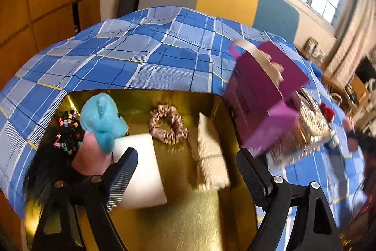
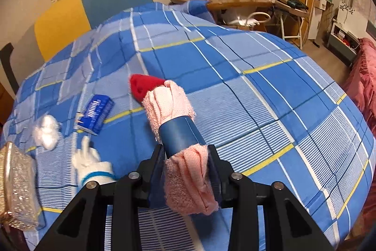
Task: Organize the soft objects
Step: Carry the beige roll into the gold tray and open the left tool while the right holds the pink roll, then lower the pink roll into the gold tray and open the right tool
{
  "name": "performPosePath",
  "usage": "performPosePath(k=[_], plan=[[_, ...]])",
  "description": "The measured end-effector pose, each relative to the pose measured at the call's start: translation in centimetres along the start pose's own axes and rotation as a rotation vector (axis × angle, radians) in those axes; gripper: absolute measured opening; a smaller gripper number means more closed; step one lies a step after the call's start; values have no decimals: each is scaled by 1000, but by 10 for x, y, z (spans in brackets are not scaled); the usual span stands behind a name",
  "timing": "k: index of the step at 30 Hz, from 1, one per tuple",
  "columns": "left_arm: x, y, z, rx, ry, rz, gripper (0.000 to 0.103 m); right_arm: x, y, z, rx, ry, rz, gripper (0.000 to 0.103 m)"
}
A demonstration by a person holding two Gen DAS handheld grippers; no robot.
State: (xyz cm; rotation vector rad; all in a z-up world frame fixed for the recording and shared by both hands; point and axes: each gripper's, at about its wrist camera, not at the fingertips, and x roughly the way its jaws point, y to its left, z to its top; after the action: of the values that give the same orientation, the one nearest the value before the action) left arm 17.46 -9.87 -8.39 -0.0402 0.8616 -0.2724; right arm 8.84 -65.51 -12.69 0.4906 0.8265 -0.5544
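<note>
While the left gripper point(image 1: 185, 171) hangs wide open and empty over the gold tray point(image 1: 188, 222), the right gripper point(image 2: 185, 171) squeezes the pink sock roll point(image 2: 181, 138), pointing away over the blue bed cover point(image 2: 235, 67).

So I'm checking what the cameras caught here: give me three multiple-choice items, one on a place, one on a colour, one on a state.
1. Where is the scrunchie?
A. in the gold tray
B. on the bedsheet
C. in the purple box

2. What colour is the band around the pink towel roll?
A. yellow
B. dark blue
C. white

3. How is the right tool?
A. open, empty
B. out of view
C. shut on the towel roll

Answers: 1 A, it lies on the tray floor; 2 B, a dark blue sleeve wraps its middle; 3 C, both fingers press the towel's sides.
</note>
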Motion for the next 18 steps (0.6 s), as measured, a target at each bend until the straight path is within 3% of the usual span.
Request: performPosePath(k=[9, 18], plan=[[-14, 1, -22, 41, -8, -20, 88, -54, 46, -19, -40, -28, 168, 36], [-32, 16, -32, 53, -71, 22, 88, -124, 115, -50, -150, -61, 322, 36]])
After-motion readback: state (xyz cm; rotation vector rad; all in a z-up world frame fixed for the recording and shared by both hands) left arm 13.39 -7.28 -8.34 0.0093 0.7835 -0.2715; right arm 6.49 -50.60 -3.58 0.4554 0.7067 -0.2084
